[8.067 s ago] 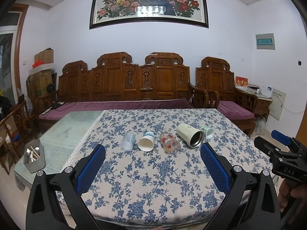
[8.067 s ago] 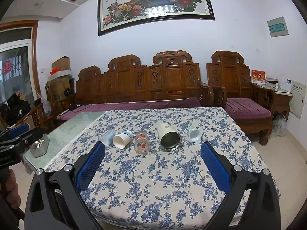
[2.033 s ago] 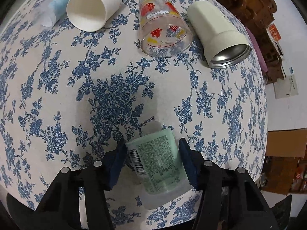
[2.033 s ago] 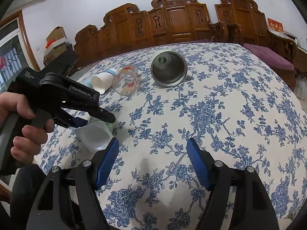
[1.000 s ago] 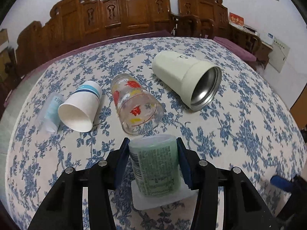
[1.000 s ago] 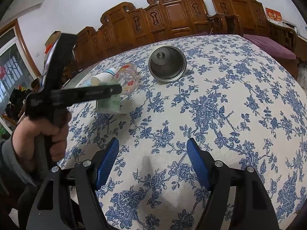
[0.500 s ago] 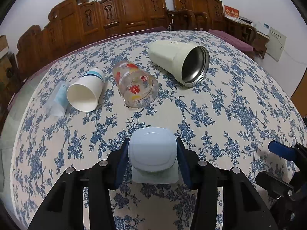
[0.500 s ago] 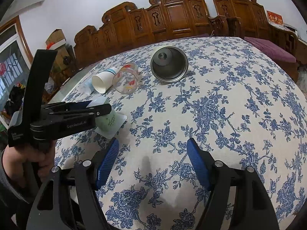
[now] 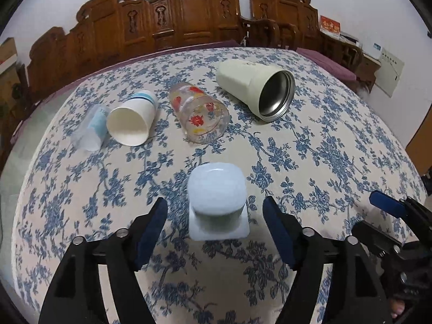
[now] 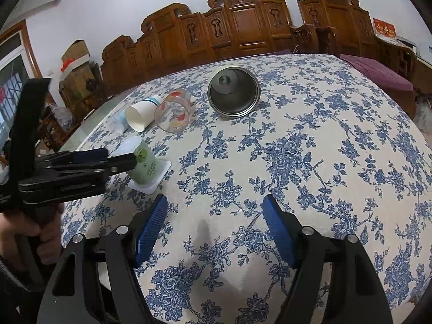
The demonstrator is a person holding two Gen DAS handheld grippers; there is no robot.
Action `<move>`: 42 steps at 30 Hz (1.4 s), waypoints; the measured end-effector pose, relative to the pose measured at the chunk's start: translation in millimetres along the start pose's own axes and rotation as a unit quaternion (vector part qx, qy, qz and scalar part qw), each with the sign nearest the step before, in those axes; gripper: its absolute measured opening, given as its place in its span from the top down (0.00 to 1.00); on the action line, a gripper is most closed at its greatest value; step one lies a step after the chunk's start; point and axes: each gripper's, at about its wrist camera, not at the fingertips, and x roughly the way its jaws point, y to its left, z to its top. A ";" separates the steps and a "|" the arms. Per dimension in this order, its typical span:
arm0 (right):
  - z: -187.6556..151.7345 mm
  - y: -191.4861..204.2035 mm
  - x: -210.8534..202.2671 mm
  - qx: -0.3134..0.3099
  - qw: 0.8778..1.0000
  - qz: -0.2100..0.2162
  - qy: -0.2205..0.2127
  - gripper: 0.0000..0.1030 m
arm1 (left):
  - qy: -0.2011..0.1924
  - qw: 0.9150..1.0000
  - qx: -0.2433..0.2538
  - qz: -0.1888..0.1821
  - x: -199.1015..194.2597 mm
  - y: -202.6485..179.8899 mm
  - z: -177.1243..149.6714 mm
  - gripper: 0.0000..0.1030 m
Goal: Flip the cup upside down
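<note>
A small green-labelled plastic cup (image 9: 217, 197) stands upside down on the flowered tablecloth, its square rim flat on the cloth; it also shows in the right wrist view (image 10: 143, 163). My left gripper (image 9: 216, 213) is open, its blue pads either side of the cup and clear of it. My right gripper (image 10: 214, 213) is open and empty over bare cloth, to the right of the cup. Further back lie several cups on their sides: a clear plastic cup (image 9: 90, 129), a white paper cup (image 9: 132, 122), a flowered glass (image 9: 201, 113) and a cream steel tumbler (image 9: 256, 89).
The table (image 9: 337, 148) has a blue-flowered cloth and a rounded near edge. A carved wooden bench (image 9: 175, 24) runs behind it. The right gripper's body (image 9: 399, 232) shows at the lower right of the left wrist view.
The left gripper has opened and let go of the green cup, which now stands inverted on the cloth. The right gripper has hardly moved.
</note>
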 end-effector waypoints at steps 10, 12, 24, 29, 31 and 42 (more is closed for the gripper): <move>-1.2 7.7 -3.5 -0.006 1.000 -0.013 -0.001 0.27 | -0.013 0.999 -0.037 0.012 -32.3 27.7 -17.8 0.08; -1.3 10.0 -5.5 -0.006 1.000 -0.013 -0.001 0.26 | -0.015 0.999 -0.040 0.017 -37.6 32.2 -20.9 0.08; 3.9 35.5 -37.0 -0.009 1.000 -0.025 -0.013 0.02 | -0.038 0.997 -0.058 0.029 -96.2 49.3 -41.5 0.08; 4.0 46.2 -61.8 -0.011 0.999 -0.028 -0.027 0.02 | -0.065 0.996 -0.059 0.034 -127.0 49.5 -49.5 0.08; 5.8 53.4 -77.7 -0.018 0.998 -0.032 -0.042 0.02 | -0.083 0.994 -0.059 0.040 -144.2 47.9 -52.0 0.08; 20.8 97.1 -181.5 -0.062 0.984 -0.052 -0.156 0.03 | -0.183 0.979 -0.065 0.059 -244.3 38.8 -55.8 0.08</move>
